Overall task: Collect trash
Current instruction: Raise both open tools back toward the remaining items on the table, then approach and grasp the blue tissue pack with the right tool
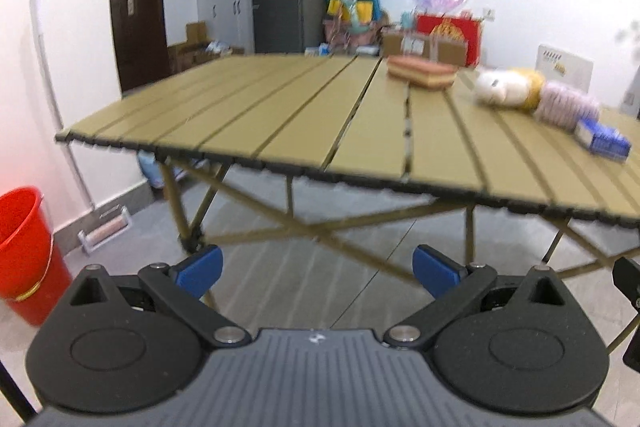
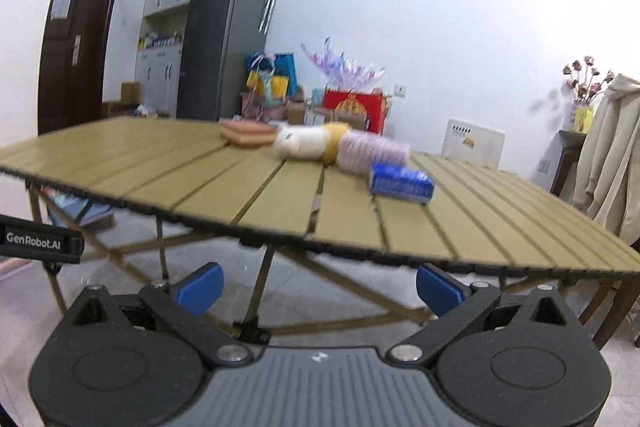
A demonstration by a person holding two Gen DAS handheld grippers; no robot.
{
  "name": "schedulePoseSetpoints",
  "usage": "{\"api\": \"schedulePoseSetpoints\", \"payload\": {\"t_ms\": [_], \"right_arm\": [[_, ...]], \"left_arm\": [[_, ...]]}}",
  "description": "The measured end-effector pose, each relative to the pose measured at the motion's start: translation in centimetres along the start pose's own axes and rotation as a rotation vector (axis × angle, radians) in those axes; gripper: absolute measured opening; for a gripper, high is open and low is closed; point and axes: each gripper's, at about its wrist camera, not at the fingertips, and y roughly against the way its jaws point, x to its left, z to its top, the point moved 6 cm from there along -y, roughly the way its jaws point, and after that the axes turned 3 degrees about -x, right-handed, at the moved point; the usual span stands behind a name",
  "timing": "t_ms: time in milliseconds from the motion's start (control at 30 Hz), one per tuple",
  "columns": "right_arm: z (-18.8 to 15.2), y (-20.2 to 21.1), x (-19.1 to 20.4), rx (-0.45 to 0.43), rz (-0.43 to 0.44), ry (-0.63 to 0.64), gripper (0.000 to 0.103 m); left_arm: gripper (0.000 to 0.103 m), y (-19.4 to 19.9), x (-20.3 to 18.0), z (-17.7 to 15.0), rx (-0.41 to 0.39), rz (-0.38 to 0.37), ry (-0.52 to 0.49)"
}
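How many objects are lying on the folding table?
4, in a row: layered block farthest, white-yellow roll, lilac bundle, blue box nearest. Blur may hide smaller ones.

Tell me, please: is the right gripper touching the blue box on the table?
Apart. In the right wrist view, the right gripper is open and held below the table edge, while the blue box lies on the tabletop farther ahead.
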Motion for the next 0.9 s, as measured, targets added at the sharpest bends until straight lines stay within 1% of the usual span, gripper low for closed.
{"api": "schedulePoseSetpoints", "payload": {"t_ms": [133, 233, 300, 467, 633, 767, 900], "right_arm": [[1.8, -0.1, -2.0, -0.063, -0.045, 0.01, 0.103], [2.9, -0.8, -3.6, -0.076, -0.053, -0.006, 0.103], [3.6, -1.6, -4.6, -0.07, -0.06, -0.023, 0.103], [4.7, -3.8, -6.6, -0.063, -0.047, -0.067, 0.103], [5.0, -6.9, -8.3, -0.038, -0.081, -0.076, 0.103], [5.0, -10.1, -9.1, 0.001, -0.075, -0.104, 0.103], [5.6, -12.9, -9.1, 0.017, -0.069, -0.112, 0.103]], "left_arm": [[0.103, -0.1, -1.6, 1.9, -0.057, -0.027, -0.023], [0.103, -0.7, -2.4, 3.3, -0.076, -0.041, -0.025], [0.103, -0.9, -2.8, 4.0, -0.082, -0.055, -0.015], [0.103, -1.9, -4.1, 6.0, -0.101, -0.09, 0.004], [0.103, -3.1, -5.5, 7.4, -0.112, -0.102, 0.005], [0.103, -4.4, -6.2, 8.2, -0.102, -0.111, 0.003], [0.103, -5.8, -6.8, 9.2, -0.095, -0.124, -0.003]]}}
